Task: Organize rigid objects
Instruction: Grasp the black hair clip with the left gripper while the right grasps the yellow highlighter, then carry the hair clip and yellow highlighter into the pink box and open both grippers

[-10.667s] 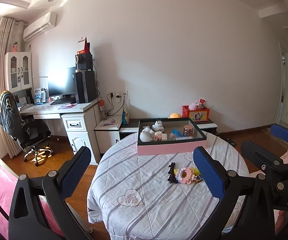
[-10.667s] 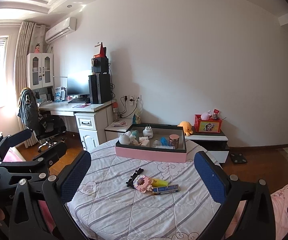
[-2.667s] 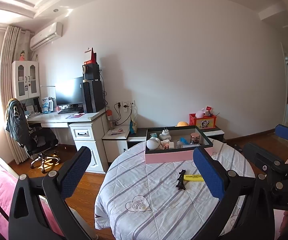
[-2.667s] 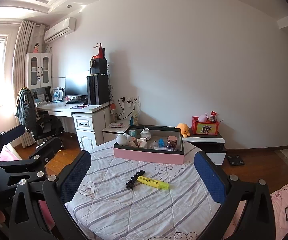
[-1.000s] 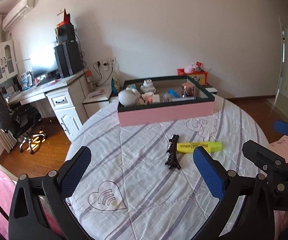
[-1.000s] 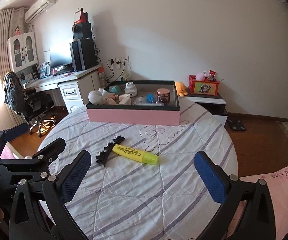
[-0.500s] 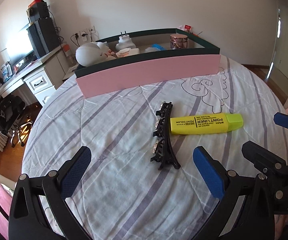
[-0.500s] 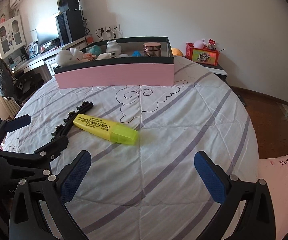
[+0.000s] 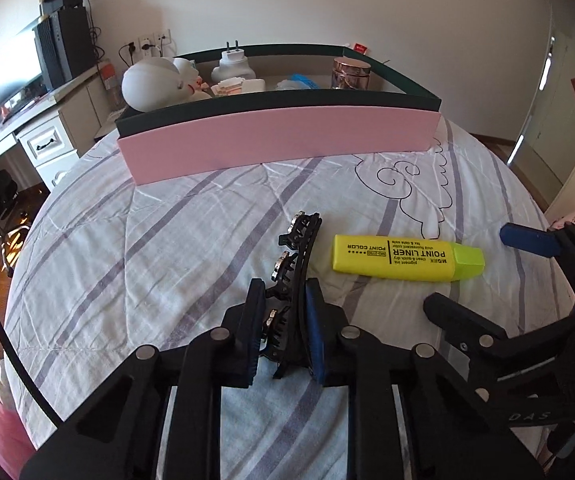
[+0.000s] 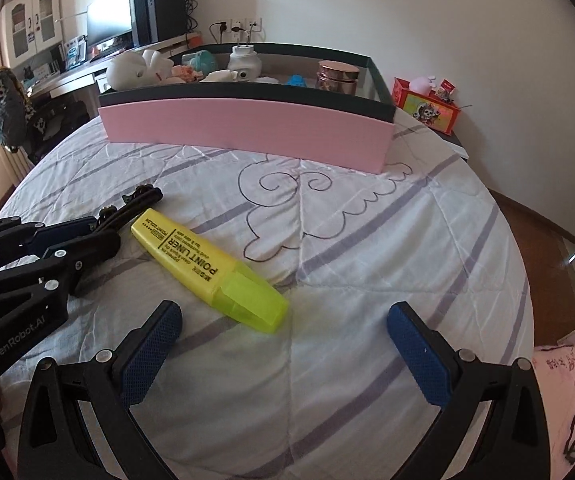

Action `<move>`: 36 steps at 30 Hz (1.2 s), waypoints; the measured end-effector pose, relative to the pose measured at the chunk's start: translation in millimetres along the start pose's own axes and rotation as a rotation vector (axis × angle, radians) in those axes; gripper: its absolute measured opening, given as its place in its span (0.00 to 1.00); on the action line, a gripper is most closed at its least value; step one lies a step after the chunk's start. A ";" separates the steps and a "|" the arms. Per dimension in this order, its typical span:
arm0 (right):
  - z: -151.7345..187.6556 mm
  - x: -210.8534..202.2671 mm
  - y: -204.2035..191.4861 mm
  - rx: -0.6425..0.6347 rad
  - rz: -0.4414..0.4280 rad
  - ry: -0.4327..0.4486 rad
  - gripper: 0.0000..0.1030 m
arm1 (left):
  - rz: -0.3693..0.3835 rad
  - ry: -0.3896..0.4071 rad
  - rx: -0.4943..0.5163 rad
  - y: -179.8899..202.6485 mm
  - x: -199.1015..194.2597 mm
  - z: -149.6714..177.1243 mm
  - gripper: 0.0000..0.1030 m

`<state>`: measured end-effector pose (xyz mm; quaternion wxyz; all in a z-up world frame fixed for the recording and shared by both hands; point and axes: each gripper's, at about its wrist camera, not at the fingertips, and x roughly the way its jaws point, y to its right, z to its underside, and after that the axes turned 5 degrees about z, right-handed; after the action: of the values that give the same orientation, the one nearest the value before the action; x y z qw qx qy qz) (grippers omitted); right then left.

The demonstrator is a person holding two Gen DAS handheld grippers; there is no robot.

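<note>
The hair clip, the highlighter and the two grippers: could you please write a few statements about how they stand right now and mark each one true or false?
1. The left gripper is closed on the black hair clip. True.
2. The yellow highlighter lies inside the pink box. False: it lies on the bedspread, in front of the box.
3. The right gripper is open and holds nothing. True.
4. The highlighter's cap is off. False: the cap is on.
</note>
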<state>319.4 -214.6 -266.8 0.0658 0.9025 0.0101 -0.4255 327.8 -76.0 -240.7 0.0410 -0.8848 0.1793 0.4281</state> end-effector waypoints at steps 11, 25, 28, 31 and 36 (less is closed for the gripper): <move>-16.3 2.7 -36.4 -0.149 -0.160 0.025 0.42 | -0.046 0.022 -0.027 -14.4 -20.0 23.2 0.19; 0.3 -41.6 -42.1 -0.011 -0.183 0.171 0.27 | -0.054 0.129 -0.065 -11.2 -48.4 28.7 0.19; 4.0 -53.8 -41.8 0.030 -0.205 0.213 0.27 | -0.070 0.186 -0.060 -8.1 -69.6 26.6 0.19; 6.3 -74.4 -39.1 0.077 -0.265 0.277 0.27 | -0.099 0.235 -0.045 -2.1 -90.5 26.0 0.19; 2.2 -116.4 -42.2 0.062 -0.239 0.370 0.27 | -0.120 0.325 -0.031 8.9 -129.5 24.4 0.19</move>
<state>240.4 -168.6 -183.3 -0.0159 0.9592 0.1157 -0.2575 232.9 -42.3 -155.4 0.0231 -0.9520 0.1239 0.2788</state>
